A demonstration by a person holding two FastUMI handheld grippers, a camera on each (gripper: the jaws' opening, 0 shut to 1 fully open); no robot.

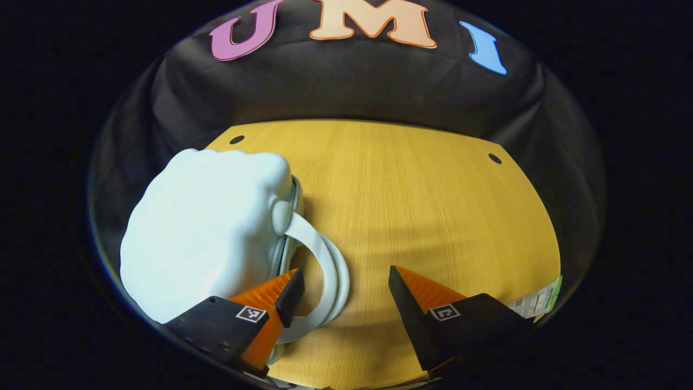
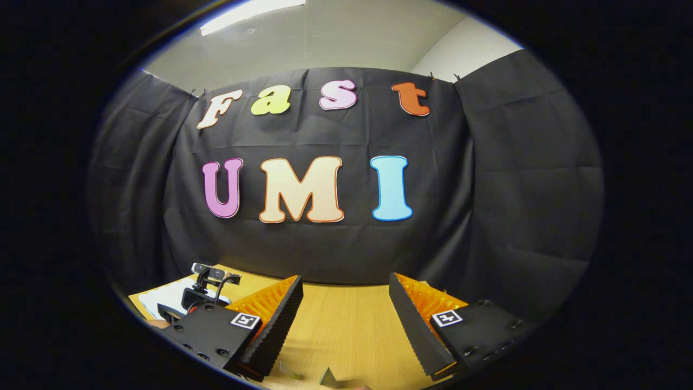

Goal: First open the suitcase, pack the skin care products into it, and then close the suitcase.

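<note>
Meanwhile, left tool (image 1: 342, 286) gapes beside the closed suitcase (image 1: 206, 233).

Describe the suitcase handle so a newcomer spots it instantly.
Start at the wooden table; on its left sits the pale, rounded suitcase. From its table-facing edge arcs a flat curved band, the handle, beside the left claw. Unlike the bulging shell, it is thin and looped.

Left gripper view: suitcase (image 1: 206, 233) on table (image 1: 422, 206), left side, shut, handle (image 1: 319, 271) arching toward table centre. Left gripper (image 1: 344, 287) low over table near edge, left finger (image 1: 281, 295) just beside handle, right finger (image 1: 414, 295) over bare table. Packet (image 1: 536, 300) at table's right edge, behind right finger.

Right gripper view: right gripper (image 2: 346, 311) above table (image 2: 346, 325), facing booth wall; other gripper's camera (image 2: 208, 284) far left, suitcase (image 2: 162, 297) behind it.
</note>
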